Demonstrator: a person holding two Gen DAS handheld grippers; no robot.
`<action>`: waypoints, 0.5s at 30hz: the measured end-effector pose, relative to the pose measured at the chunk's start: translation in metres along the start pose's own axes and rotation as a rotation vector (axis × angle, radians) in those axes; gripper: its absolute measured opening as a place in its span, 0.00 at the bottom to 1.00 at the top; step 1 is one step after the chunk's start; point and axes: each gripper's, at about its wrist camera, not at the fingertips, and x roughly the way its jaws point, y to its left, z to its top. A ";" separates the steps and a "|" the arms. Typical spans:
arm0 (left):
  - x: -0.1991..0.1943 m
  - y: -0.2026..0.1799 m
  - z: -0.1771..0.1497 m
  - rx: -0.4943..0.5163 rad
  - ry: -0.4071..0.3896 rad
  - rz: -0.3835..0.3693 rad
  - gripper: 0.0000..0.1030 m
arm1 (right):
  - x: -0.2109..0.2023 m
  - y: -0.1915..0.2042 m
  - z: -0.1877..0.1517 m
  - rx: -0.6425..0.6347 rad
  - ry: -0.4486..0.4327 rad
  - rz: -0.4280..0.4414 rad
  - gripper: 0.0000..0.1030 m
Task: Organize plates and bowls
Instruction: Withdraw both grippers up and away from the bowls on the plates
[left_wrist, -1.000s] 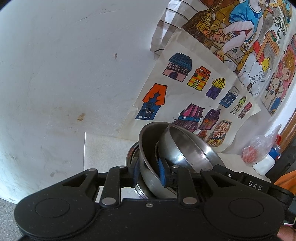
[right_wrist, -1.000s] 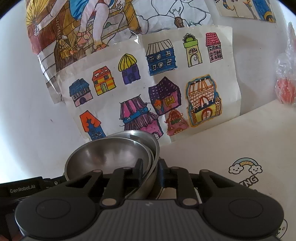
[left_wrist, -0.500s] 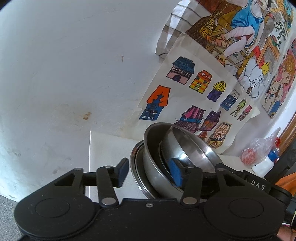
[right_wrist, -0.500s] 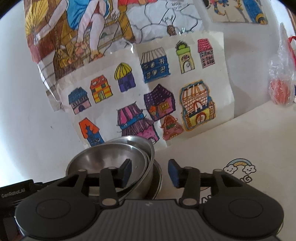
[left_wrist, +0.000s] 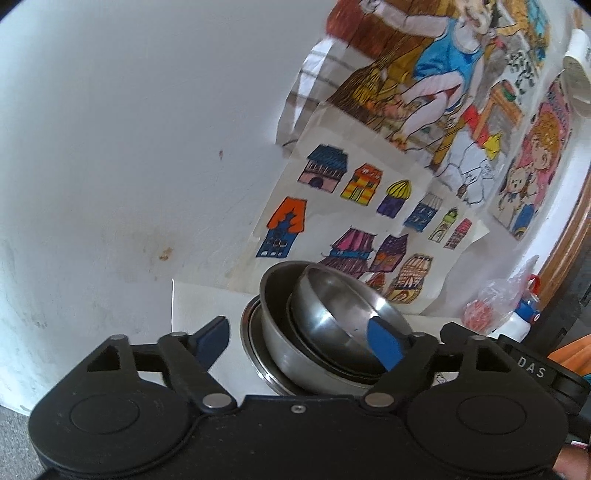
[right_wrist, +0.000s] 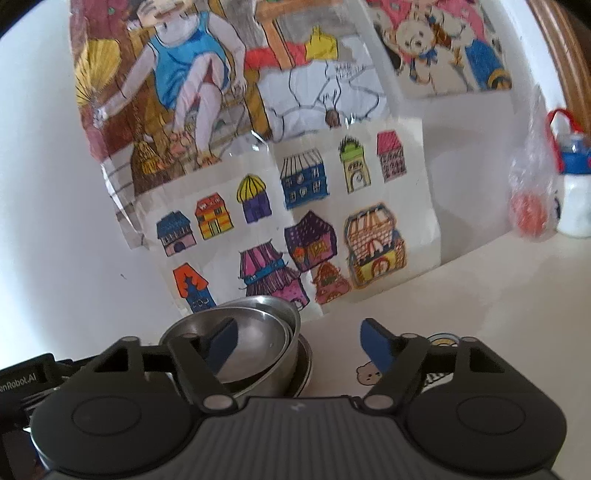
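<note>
Left gripper (left_wrist: 299, 341) and right gripper (right_wrist: 299, 341) both pointed slightly downward, jaws spread wide after just opening, blue pads gripping nothing

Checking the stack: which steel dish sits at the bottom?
The flat steel plate, shallow and wide-rimmed; the large steel bowl rests on it, the small steel bowl nested inside.

"DAS" on the other gripper's black body (left_wrist: 532, 369), partial "enRobot.AI" on a black gripper body (right_wrist: 18, 380)
</note>
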 end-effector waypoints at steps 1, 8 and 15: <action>-0.004 -0.002 0.000 0.005 -0.005 -0.002 0.83 | -0.006 0.000 0.000 -0.003 -0.009 -0.002 0.82; -0.030 -0.017 -0.005 0.040 -0.058 -0.014 0.99 | -0.041 -0.004 0.000 -0.013 -0.054 -0.018 0.91; -0.044 -0.029 -0.009 0.060 -0.072 -0.021 0.99 | -0.065 -0.009 0.000 -0.017 -0.096 -0.033 1.00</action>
